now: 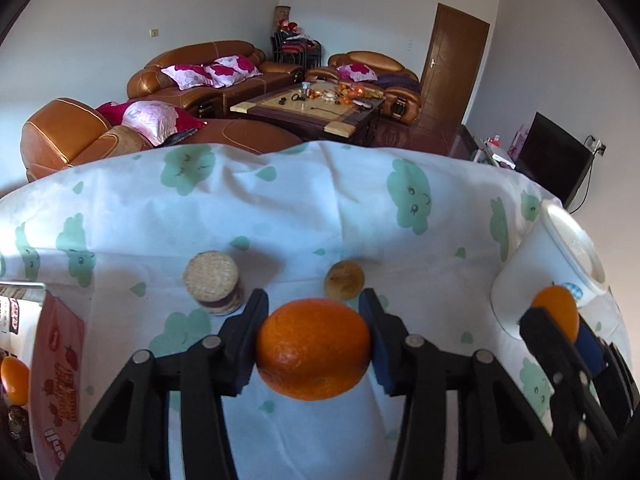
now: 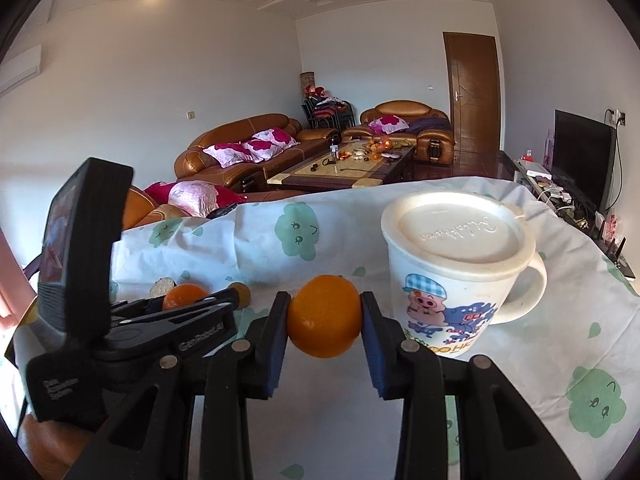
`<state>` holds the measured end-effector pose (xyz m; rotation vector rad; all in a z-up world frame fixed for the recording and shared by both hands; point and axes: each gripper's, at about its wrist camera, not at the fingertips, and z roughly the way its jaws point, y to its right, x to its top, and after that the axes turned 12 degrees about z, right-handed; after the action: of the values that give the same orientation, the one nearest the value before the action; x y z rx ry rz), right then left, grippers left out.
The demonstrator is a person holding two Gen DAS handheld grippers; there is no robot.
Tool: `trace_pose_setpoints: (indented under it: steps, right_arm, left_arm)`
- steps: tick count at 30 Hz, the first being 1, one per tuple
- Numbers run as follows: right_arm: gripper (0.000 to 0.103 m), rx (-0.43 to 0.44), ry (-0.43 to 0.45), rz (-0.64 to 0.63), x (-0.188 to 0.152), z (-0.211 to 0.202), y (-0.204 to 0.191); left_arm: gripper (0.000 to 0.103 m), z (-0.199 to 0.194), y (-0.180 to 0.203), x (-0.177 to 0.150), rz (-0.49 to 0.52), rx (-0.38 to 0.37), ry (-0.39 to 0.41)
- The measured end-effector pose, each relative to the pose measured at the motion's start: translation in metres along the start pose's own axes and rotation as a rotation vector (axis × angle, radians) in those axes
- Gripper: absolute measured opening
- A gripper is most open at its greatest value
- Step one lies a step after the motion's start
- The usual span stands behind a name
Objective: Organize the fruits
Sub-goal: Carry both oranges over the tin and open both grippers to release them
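Note:
My left gripper point(image 1: 314, 312) is shut on a large orange point(image 1: 314, 350) and holds it above the cloud-print tablecloth point(image 1: 280, 208). My right gripper point(image 2: 325, 312) is shut on a smaller orange point(image 2: 324, 316), next to a white pig-print mug point(image 2: 452, 280). The right gripper and its orange point(image 1: 558, 316) also show at the right of the left wrist view. The left gripper and its orange point(image 2: 184, 296) show at the left of the right wrist view. Another orange point(image 1: 14, 380) lies at the far left edge.
A stack of round biscuits point(image 1: 212, 284) and a small brownish round item point(image 1: 344, 280) sit on the cloth ahead. A pink snack box point(image 1: 56, 384) lies at the left. The lidded mug point(image 1: 548, 264) stands at the right. Sofas point(image 1: 208, 72) and a coffee table lie beyond.

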<state>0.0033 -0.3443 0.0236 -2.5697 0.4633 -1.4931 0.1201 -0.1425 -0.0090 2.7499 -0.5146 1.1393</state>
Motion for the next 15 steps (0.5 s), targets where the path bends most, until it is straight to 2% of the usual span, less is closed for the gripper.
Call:
trace_pose_setpoints:
  steps: [6,11,15]
  right_arm:
    - [0.036,0.006,0.061,-0.055,-0.008,-0.012,-0.017]
    - [0.036,0.008,0.051,-0.086,-0.018,-0.022,-0.039]
    - [0.036,0.053,-0.01,-0.056,-0.03,-0.026,-0.058]
  left_arm:
    - [0.049,-0.049,-0.031,-0.023,0.031,0.05,0.042]
    - [0.049,-0.078,-0.066,-0.04,0.035,0.105,0.062]
    - [0.049,-0.096,-0.089,-0.052,0.039,0.148,0.08]
